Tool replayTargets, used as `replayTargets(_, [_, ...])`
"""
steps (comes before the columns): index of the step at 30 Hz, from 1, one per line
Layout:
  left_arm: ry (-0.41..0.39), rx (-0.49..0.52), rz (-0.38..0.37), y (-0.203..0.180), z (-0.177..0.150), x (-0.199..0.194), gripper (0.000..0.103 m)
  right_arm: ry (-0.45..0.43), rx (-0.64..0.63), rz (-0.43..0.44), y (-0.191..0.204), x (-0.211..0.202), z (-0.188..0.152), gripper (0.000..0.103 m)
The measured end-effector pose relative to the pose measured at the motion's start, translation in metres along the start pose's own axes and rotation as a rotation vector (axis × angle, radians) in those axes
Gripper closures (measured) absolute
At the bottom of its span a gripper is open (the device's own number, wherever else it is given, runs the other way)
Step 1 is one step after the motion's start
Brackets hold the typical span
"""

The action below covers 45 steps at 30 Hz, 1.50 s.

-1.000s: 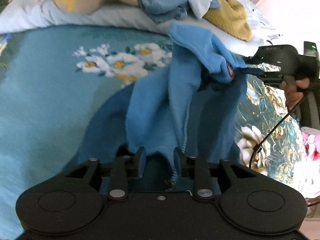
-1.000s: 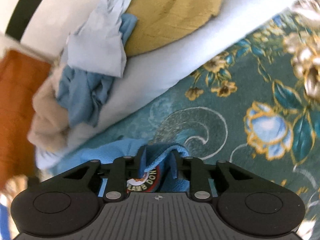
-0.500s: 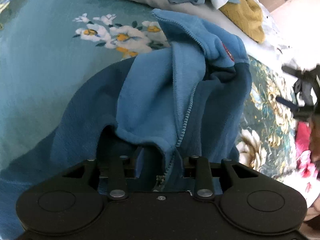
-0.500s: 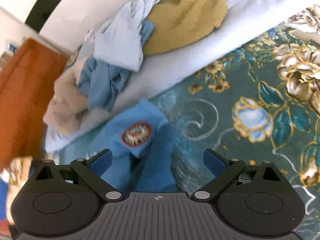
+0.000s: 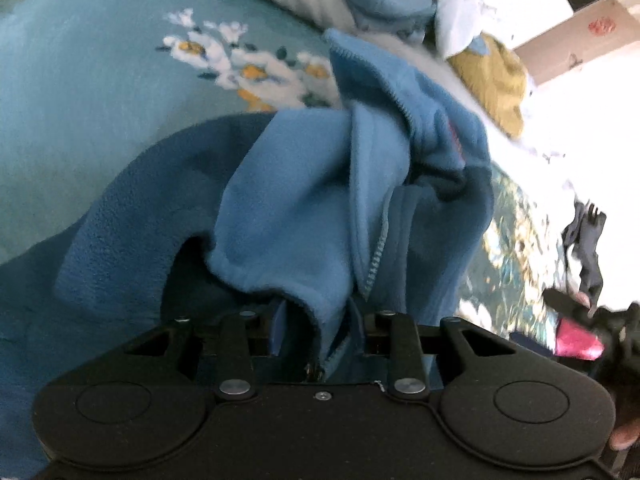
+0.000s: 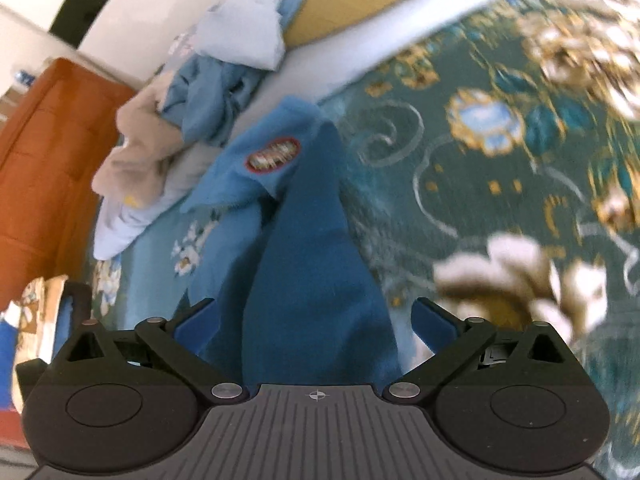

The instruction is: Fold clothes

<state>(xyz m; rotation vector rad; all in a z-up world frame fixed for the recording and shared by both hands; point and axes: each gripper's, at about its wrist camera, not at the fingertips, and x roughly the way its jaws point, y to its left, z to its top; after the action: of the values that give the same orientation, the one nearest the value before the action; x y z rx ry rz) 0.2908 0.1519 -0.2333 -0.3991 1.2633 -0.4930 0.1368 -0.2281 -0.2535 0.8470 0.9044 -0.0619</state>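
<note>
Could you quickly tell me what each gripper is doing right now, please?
Left gripper: closing on the blue fleece jacket at its zipper edge.
Right gripper: opening wide, gripping nothing.

Both wrist views look steeply down, close over the bed; both share the blue fleece jacket point(image 5: 320, 200) point(image 6: 312, 260) and far clothes pile point(image 5: 392, 0) point(image 6: 224, 92).

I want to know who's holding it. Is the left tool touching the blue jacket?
Touching. In the left wrist view, the left tool has the blue jacket bunched between its closing fingers.
</note>
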Motion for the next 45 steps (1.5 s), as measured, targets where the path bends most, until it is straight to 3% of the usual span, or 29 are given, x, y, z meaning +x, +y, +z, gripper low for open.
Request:
replayTargets(2, [-0.035, -0.005, -0.011, -0.004, -0.001, -0.004, 0.092, 0.006, 0.021, -0.012, -0.004, -0.001, -0.005, 0.000])
replayTargets(9, [-0.205, 0.026, -0.017, -0.016, 0.022, -0.036, 0.096, -0.002, 0.058, -0.016, -0.007, -0.003, -0.008, 0.000])
replayTargets(17, [-0.468, -0.028, 0.021, 0.019, 0.130, -0.071, 0.096, -0.005, 0.048, -0.004, -0.001, 0.005, 0.003, 0.000])
replayTargets(21, [-0.514, -0.088, 0.055, 0.043, 0.182, -0.065, 0.096, 0.006, 0.054, -0.009, 0.000, 0.015, 0.005, 0.000])
replayTargets(25, [-0.504, -0.178, 0.085, 0.074, 0.222, -0.043, 0.096, 0.010, 0.042, -0.014, 0.002, 0.023, 0.010, 0.000])
replayTargets(28, [-0.452, -0.215, 0.137, 0.094, 0.241, -0.015, 0.096, 0.019, 0.035, -0.022, 0.003, 0.030, 0.015, 0.000])
replayTargets(35, [-0.335, -0.183, 0.245, 0.108, 0.243, 0.026, 0.094, 0.026, 0.016, -0.016, 0.006, 0.039, 0.022, 0.000])
replayTargets(41, [-0.228, -0.143, 0.200, 0.091, 0.231, 0.008, 0.065, 0.020, 0.005, -0.020, 0.017, 0.035, 0.022, 0.000])
replayTargets(45, [-0.216, -0.102, 0.162, 0.072, 0.199, -0.035, 0.058, 0.028, -0.018, -0.025, 0.027, 0.027, 0.018, 0.000])
